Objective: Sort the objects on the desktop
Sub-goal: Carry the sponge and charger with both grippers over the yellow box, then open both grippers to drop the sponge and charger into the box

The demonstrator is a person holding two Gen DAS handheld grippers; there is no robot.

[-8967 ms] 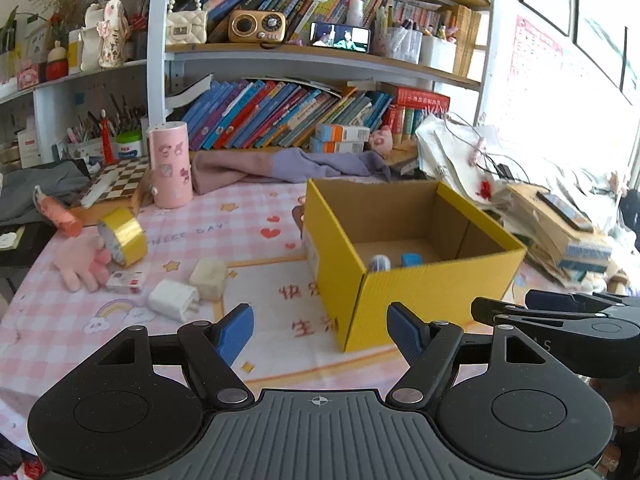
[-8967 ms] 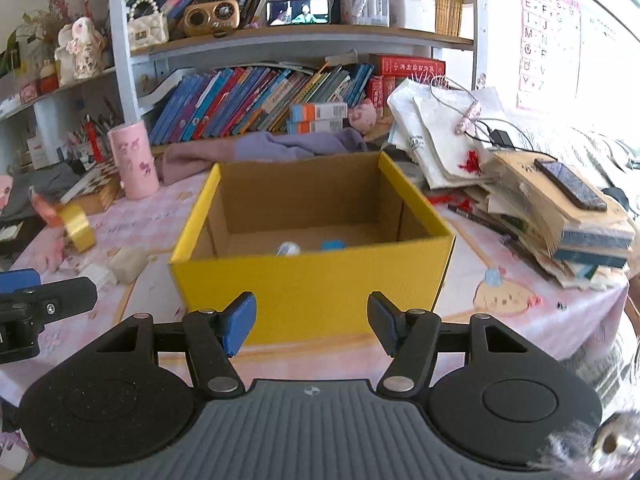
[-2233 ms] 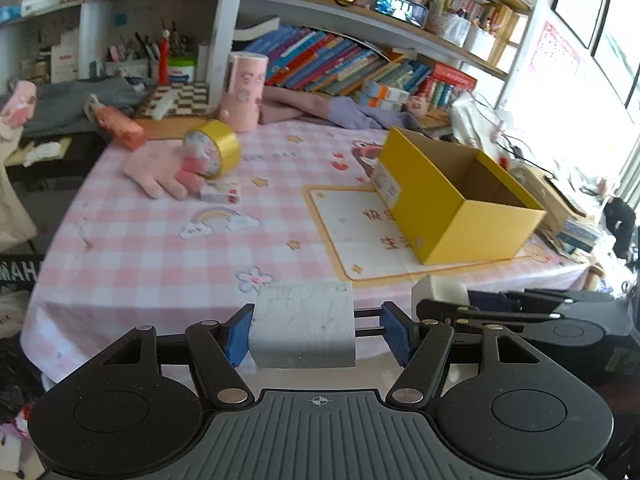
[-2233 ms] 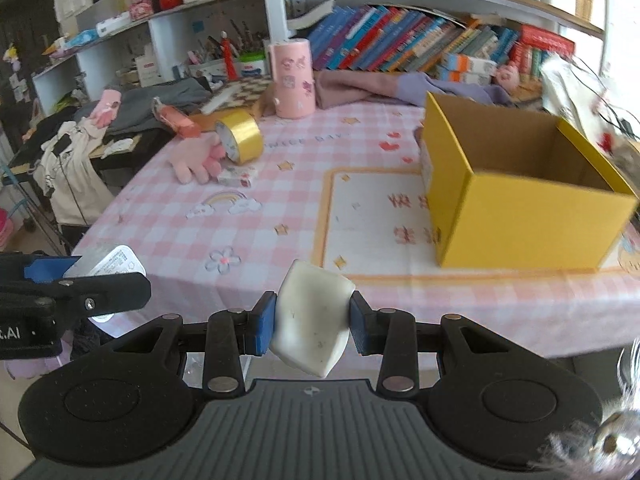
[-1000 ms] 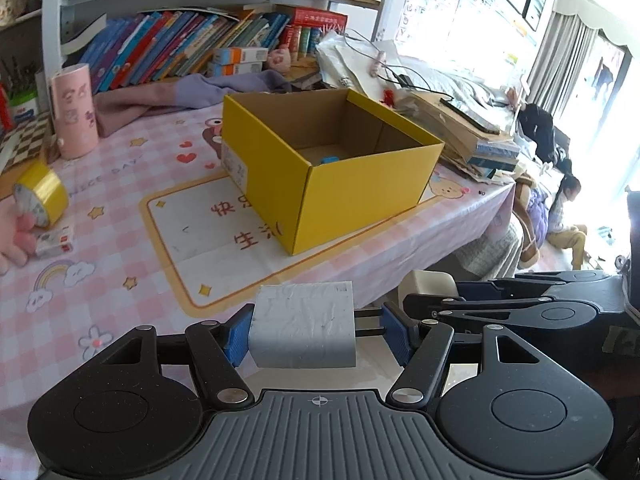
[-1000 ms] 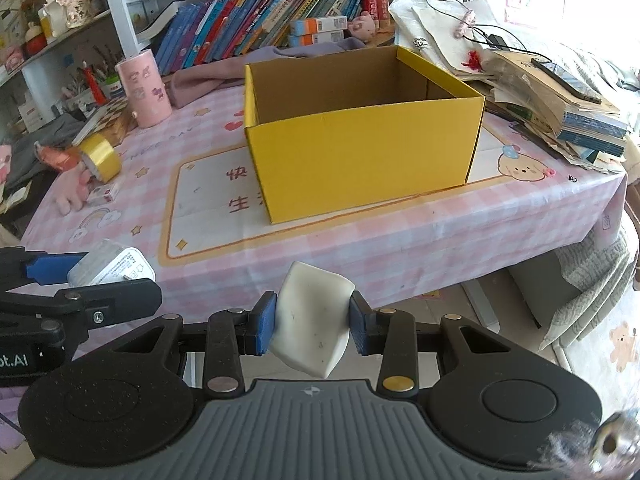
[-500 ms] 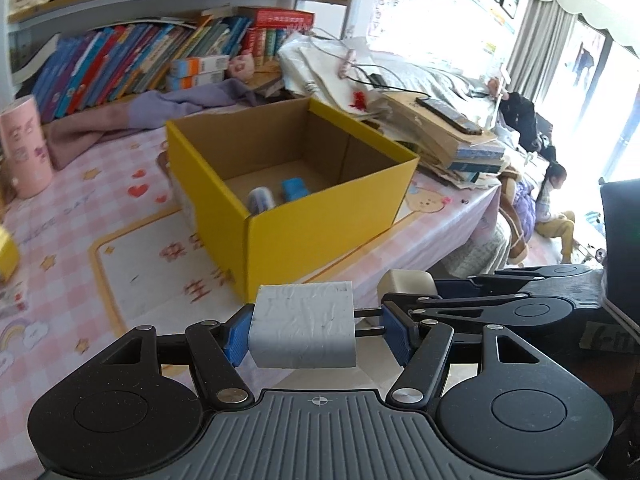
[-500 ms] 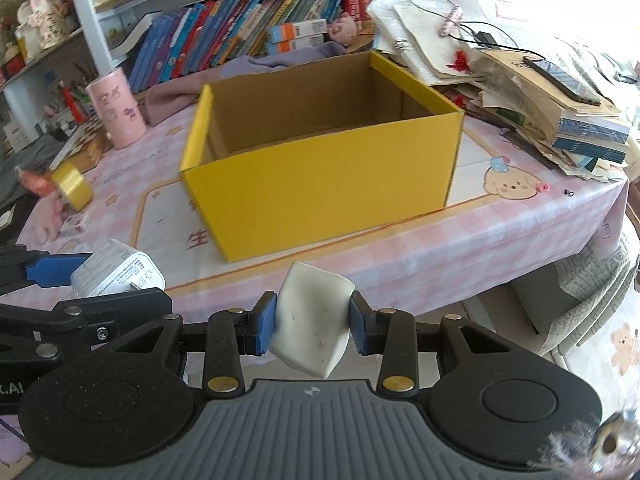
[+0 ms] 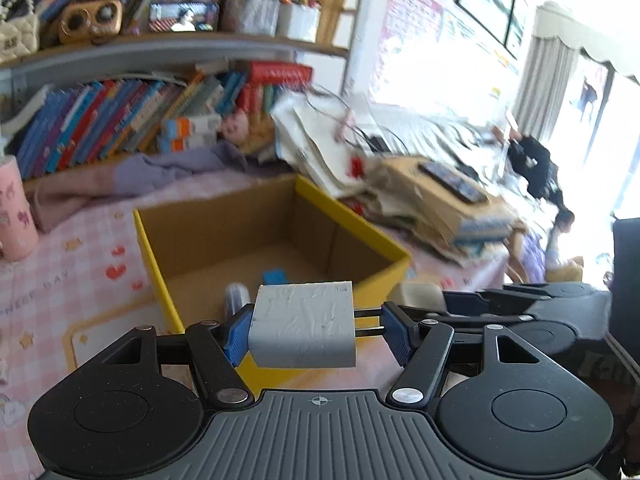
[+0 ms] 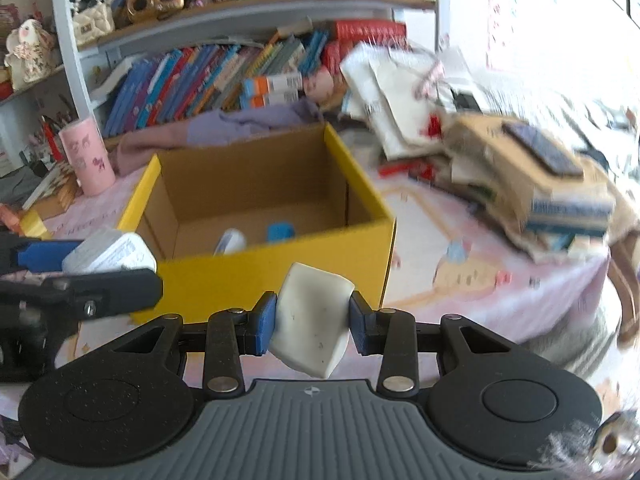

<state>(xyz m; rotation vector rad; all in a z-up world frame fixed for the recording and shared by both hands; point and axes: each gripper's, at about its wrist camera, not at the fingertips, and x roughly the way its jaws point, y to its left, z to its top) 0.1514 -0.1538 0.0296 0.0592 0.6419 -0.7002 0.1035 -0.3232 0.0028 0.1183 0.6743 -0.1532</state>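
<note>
Gripping a white charger [image 9: 303, 330], the left gripper [image 9: 314, 330] nears the right gripper [image 10: 313, 320], clenched on a white eraser [image 10: 310, 320].

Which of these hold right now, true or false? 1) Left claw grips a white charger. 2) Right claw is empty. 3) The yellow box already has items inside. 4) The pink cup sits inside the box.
1) True: the left claw is shut on the white charger.
2) False: the right claw clamps a white eraser.
3) True: the yellow box holds a blue item and a whitish one.
4) False: the pink cup stands on the table behind the box.
</note>
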